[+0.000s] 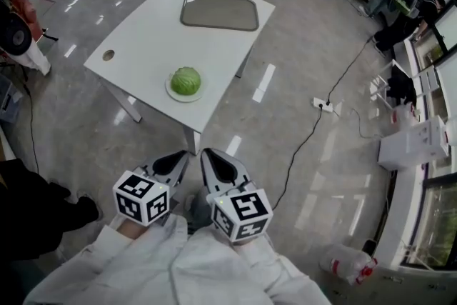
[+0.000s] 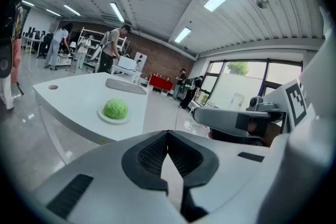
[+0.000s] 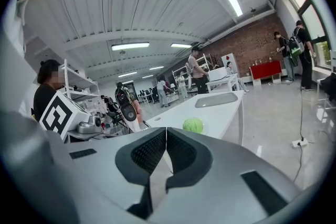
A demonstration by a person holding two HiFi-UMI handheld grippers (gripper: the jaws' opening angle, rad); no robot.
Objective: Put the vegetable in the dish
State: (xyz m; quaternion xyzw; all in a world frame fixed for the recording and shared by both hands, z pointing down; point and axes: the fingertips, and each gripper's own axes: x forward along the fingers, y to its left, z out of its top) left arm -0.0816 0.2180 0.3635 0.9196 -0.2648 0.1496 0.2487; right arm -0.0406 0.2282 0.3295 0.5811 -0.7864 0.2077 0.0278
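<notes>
On the table point(image 1: 143, 46) at twelve o'clock, the cabbage point(image 1: 186, 81) sits well apart from left gripper point(image 1: 180, 158) and right gripper point(image 1: 210, 157), both pressed together and empty, neither nearer.

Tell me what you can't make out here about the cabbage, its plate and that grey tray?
- Head view: the cabbage covers the plate except for its rim.
- Left gripper view: the tray is seen nearly edge-on and small, so its inside does not show.
- Head view: the round spot on the table is too small to tell a hole from a sticker.
</notes>
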